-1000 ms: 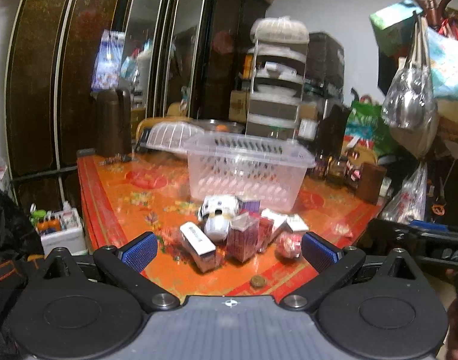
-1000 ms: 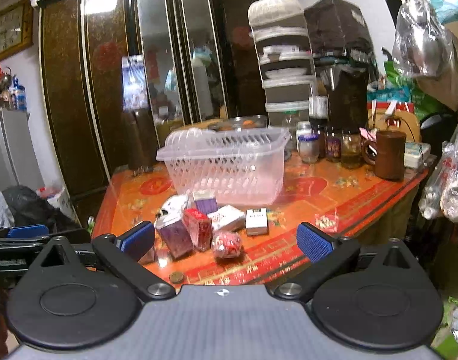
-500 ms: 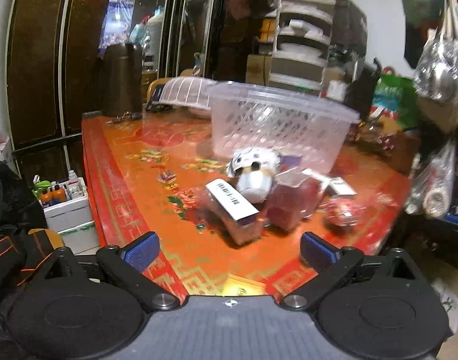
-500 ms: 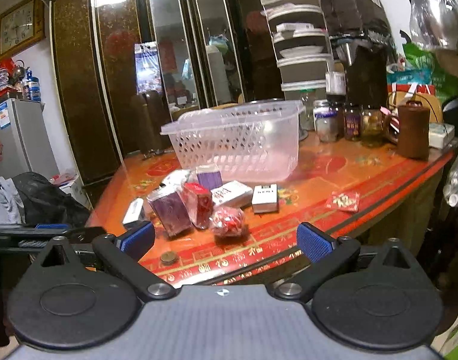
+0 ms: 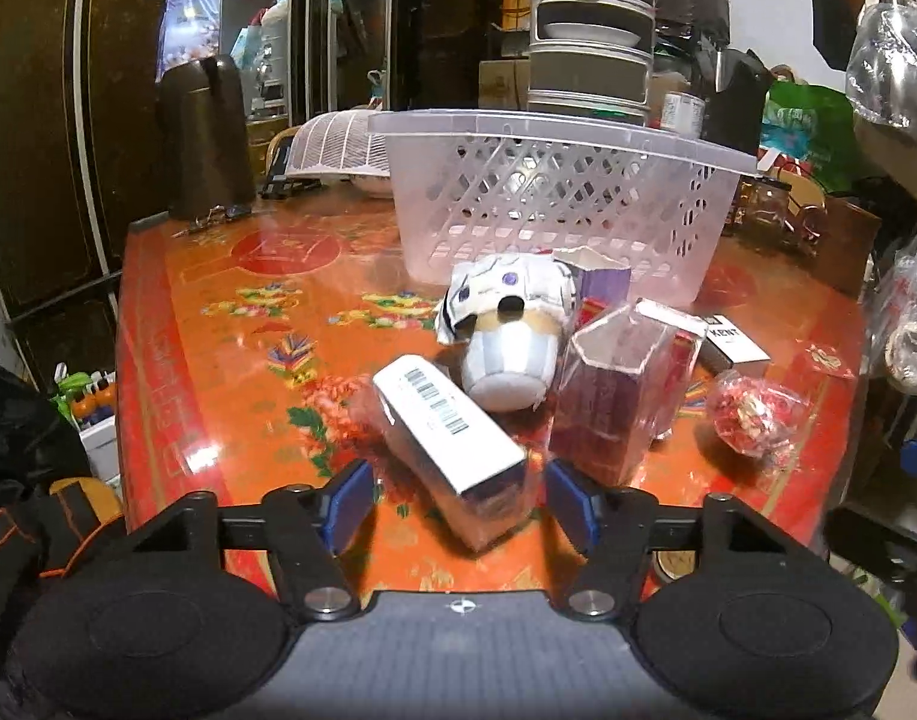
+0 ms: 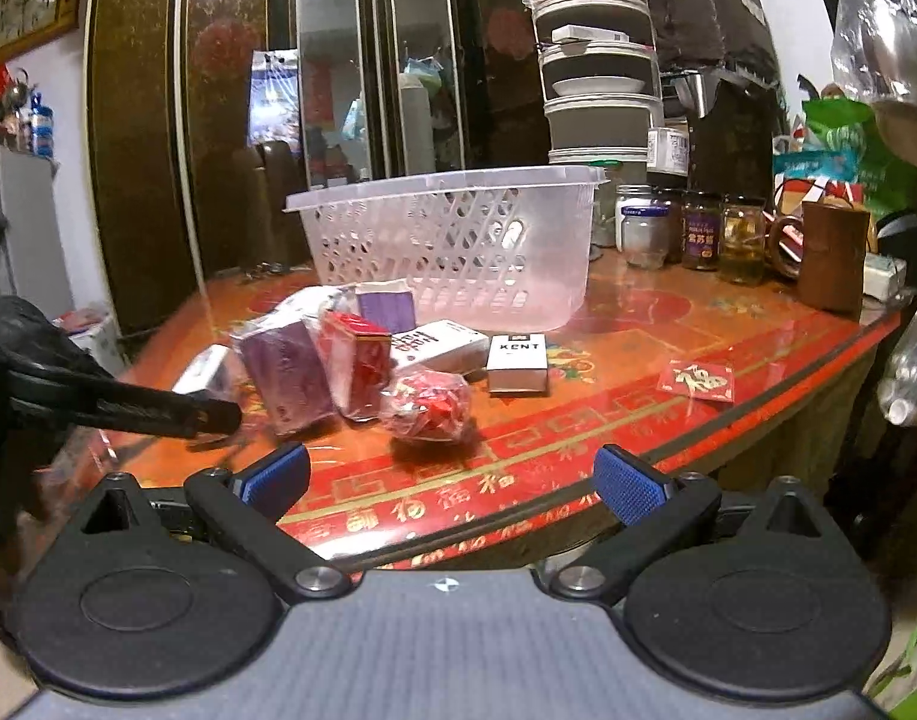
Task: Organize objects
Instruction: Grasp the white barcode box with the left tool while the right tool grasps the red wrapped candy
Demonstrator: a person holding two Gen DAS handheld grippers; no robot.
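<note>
A pile of small items lies on the orange table in front of a clear plastic basket point(image 5: 566, 192) point(image 6: 458, 240). My left gripper point(image 5: 461, 504) is open, its fingers either side of a white barcode box point(image 5: 452, 426); touch is not clear. Behind the box are a white cup point(image 5: 506, 336) on its side, a clear case with a purple box point(image 5: 620, 390) and a red candy bag point(image 5: 752, 414). My right gripper point(image 6: 452, 480) is open and empty at the table's front edge, just short of the red candy bag point(image 6: 428, 402). A KENT pack point(image 6: 515, 360) lies nearby.
Glass jars point(image 6: 692, 228) and a brown mug point(image 6: 830, 258) stand at the back right. A red envelope point(image 6: 695, 381) lies near the front edge. A dark flask point(image 5: 203, 138) and white mesh cover point(image 5: 338, 144) stand behind the basket. Bags hang at the right.
My left gripper has moved forward and down over the table and its fingers have narrowed around the white barcode box. My right gripper has moved closer to the table's edge.
</note>
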